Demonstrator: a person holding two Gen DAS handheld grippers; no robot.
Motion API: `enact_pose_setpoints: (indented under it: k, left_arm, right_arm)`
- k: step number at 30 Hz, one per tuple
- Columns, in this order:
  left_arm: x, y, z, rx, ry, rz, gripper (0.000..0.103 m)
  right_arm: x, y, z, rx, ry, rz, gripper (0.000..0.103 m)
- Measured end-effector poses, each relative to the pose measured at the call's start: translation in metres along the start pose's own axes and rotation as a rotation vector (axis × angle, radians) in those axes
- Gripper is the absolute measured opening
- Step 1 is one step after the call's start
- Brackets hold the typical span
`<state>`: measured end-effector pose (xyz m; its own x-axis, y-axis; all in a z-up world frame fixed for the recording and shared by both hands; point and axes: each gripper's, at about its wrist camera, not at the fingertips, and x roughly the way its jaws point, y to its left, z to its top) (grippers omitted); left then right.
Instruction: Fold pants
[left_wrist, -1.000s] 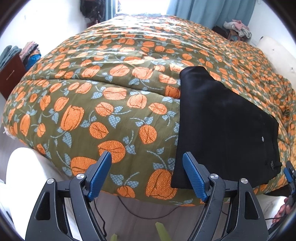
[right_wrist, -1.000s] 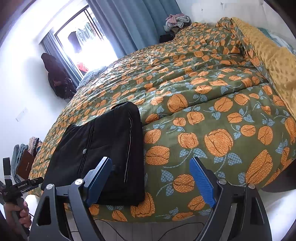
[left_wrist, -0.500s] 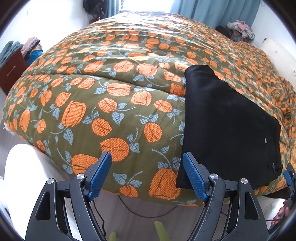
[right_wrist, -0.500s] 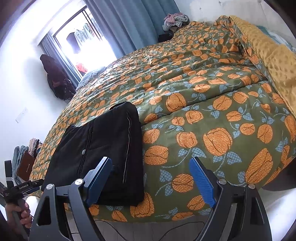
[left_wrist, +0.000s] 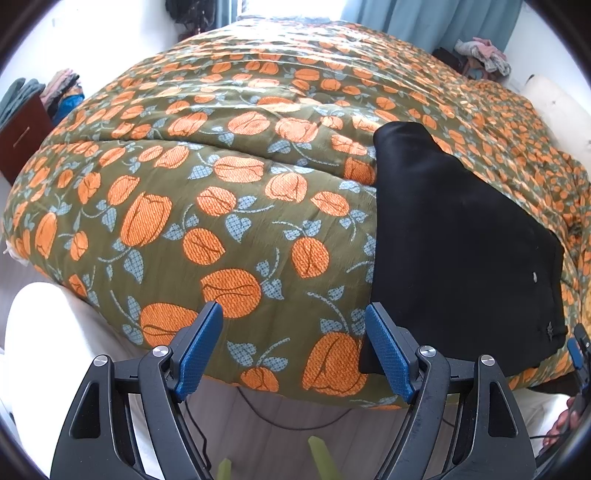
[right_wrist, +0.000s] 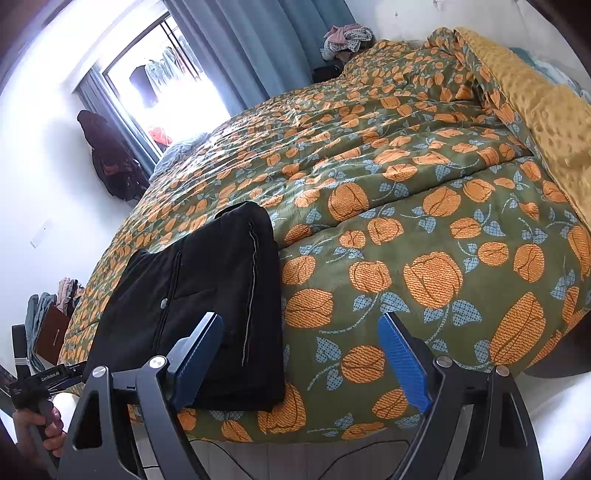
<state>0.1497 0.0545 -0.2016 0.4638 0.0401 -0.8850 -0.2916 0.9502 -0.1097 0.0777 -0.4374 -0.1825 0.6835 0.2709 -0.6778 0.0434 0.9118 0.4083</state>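
Pants folded at the quilt's near edge, both tools wide, empty, short of it.

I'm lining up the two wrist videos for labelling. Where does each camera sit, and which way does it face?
Left wrist: on the left gripper, open, looking down over the bed edge at the quilt; pants to its right; fingers of the other hand at the right edge.
Right wrist: on the right gripper, open, facing the bed from further right; pants on its left; a hand at lower left.
Shared: the pants, quilt, curtains.
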Motion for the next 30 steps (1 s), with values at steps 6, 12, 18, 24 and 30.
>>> enact_pose_setpoints:
  k: [6, 12, 18, 24, 30]
  left_arm:
    - [0.0004, 0.0, -0.0002, -0.001, 0.0, 0.0, 0.081]
    - [0.001, 0.0002, 0.0003, 0.0, 0.003, 0.0, 0.081]
    - [0.0012, -0.0001, 0.0003, 0.0, 0.003, 0.0, 0.081]
    - [0.0021, -0.0005, 0.0031, 0.015, -0.001, -0.01, 0.081]
    - [0.0017, -0.0007, 0.0063, 0.027, -0.002, -0.024, 0.081]
  right_arm:
    - [-0.0006, -0.0002, -0.0001, 0.0, -0.005, -0.001, 0.086]
    - [-0.0007, -0.0007, -0.0003, 0.003, -0.004, -0.001, 0.086]
    - [-0.0015, -0.0008, 0.0001, 0.003, -0.01, -0.001, 0.086]
    - [-0.0018, -0.0018, 0.0007, 0.011, -0.01, -0.003, 0.086]
    - [0.0002, -0.0022, 0.0003, 0.017, -0.001, -0.004, 0.086]
